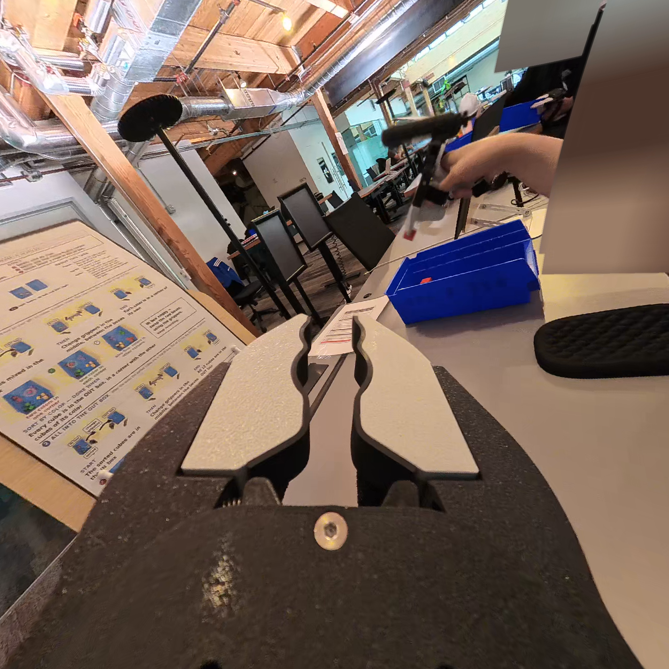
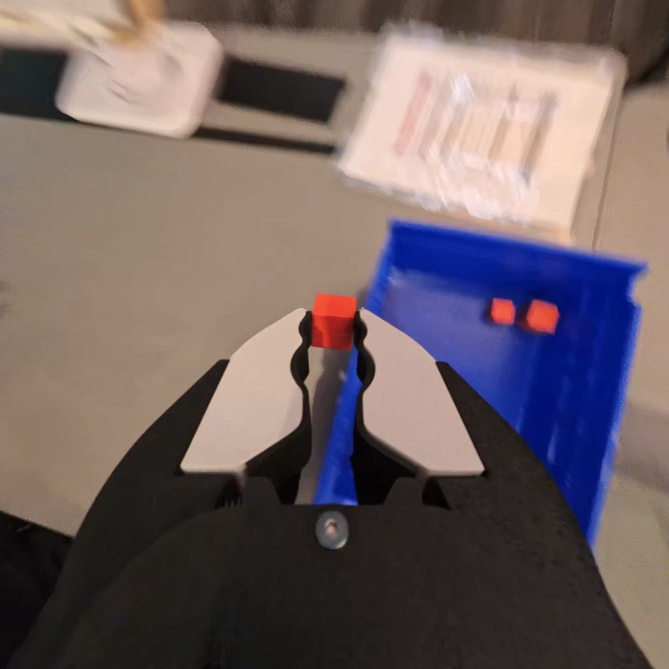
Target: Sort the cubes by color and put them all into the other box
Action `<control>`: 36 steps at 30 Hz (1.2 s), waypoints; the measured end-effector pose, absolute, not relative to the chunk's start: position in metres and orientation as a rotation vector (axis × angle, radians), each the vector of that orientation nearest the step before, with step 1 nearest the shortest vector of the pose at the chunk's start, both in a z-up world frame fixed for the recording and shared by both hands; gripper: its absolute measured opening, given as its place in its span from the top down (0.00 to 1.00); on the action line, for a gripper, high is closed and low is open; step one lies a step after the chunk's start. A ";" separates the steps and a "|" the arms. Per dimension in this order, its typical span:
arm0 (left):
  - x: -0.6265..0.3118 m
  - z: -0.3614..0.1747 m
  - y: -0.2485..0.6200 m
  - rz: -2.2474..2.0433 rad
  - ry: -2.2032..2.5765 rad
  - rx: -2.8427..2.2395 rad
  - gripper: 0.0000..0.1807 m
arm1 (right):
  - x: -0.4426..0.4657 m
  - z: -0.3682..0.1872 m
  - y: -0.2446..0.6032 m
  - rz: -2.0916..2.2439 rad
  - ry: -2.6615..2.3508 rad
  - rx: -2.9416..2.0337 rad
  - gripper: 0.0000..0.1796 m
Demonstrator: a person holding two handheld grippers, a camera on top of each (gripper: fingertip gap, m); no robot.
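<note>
cube (image 2: 331, 322) small, red (sharp-edged) | pinched in right hand-held gripper (image 2: 331, 318) | left hand-held gripper (image 1: 331, 325) narrow, empty

An open-plan workshop or lab in a converted industrial building. At the top of the left wrist view run exposed timber beams (image 1: 231, 47) and silver ventilation ducts (image 1: 119, 83); at centre, rows of desks with dark monitors (image 1: 280, 246) recede over carpet. At lower left an illustrated instruction poster (image 1: 83, 347) leans beside the grey bench (image 1: 506, 452), which carries a blue bin (image 1: 467, 286).
</note>
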State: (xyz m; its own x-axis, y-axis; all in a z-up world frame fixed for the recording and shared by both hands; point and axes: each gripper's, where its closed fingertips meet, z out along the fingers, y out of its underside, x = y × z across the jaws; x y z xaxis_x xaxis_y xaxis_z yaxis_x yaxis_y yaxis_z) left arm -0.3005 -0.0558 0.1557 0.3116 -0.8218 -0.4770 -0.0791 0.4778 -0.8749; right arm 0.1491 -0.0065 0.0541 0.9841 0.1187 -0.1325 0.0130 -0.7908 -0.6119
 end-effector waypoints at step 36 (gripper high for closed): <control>-0.289 0.128 -0.035 -0.463 1.238 -1.071 0.91 | 0.285 -0.011 0.017 -0.166 -0.022 -2.717 0.79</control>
State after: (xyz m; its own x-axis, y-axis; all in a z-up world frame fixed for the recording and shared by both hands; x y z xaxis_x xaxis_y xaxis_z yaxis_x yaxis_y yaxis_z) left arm -0.2895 -0.0348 0.1280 0.3181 -0.7876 -0.5277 -0.2479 0.4682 -0.8482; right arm 0.2849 0.0172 -0.0113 0.9928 -0.0095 0.1194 0.0401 -0.9132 -0.4055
